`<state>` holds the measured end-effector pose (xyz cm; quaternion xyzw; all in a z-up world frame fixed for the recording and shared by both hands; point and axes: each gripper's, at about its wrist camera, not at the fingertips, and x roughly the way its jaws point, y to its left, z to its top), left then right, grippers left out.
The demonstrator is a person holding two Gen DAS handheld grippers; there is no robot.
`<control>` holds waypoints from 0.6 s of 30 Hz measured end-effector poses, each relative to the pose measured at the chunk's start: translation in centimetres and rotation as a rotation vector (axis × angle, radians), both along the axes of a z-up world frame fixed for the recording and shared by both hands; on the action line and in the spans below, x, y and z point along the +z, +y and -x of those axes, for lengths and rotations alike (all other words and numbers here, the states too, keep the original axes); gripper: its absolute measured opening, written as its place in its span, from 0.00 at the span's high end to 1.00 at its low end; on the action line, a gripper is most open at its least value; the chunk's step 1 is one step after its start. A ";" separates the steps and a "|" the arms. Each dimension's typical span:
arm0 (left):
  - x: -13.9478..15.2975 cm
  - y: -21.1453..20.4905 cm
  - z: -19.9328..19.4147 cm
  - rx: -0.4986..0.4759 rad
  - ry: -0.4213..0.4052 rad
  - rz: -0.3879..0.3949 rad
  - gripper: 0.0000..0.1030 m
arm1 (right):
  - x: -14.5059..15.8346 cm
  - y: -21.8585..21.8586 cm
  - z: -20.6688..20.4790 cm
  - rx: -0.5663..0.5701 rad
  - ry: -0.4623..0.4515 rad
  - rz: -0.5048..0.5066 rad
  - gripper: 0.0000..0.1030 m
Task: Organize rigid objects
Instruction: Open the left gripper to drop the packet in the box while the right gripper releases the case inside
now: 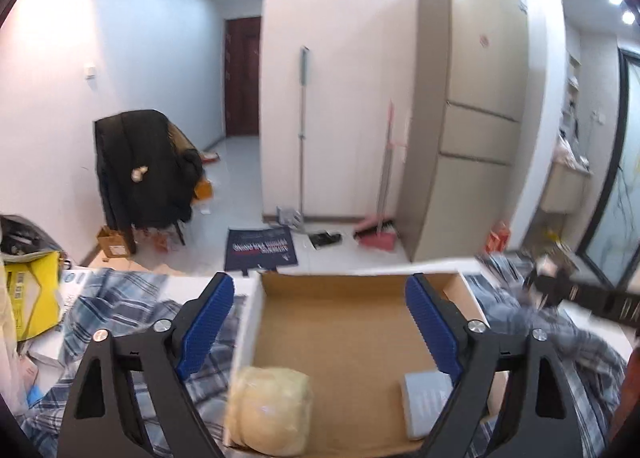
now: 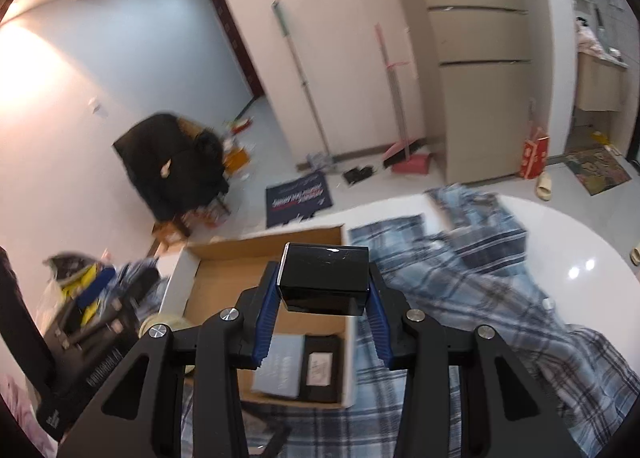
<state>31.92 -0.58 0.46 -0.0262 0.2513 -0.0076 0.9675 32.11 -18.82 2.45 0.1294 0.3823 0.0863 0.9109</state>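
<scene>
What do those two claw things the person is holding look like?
Both look alike. The left tool and right tool each have matte black angular frames with triangular cut-outs, round silver bolts at the joints, and two fingers lined with ribbed blue pads. No cables or sleeves show.

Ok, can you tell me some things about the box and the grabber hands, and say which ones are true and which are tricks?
1. The right gripper is holding a shiny black box. True.
2. The left gripper is squeezing the yellow roll. False: its jaws stand wide open with nothing between them, and the roll lies in the cardboard box below.
3. The cardboard box sits on a blue checked cloth. True.
4. The cardboard box has nothing in it. False: it holds the yellow roll, a grey packet and a flat black item.
5. The black box is already resting on the box floor. False: it is held up in the air.
</scene>
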 end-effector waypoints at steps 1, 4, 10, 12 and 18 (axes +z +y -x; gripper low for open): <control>0.1 0.5 -0.2 0.010 0.007 0.011 0.00 | -0.3 0.8 -0.3 0.019 0.019 0.013 0.62; 0.6 2.4 -0.1 0.035 -0.006 0.059 0.00 | -1.3 3.1 -1.6 0.068 0.065 0.071 0.62; 1.1 4.6 -0.1 0.043 -0.010 0.122 0.00 | -5.2 6.2 -4.0 0.103 0.180 0.110 0.62; 1.0 4.8 0.0 0.052 -0.014 0.119 0.00 | -6.2 6.9 -4.7 0.104 0.201 0.118 0.62; 0.0 4.6 -0.6 0.055 0.014 0.117 0.00 | -8.3 8.1 -5.6 0.102 0.249 0.139 0.62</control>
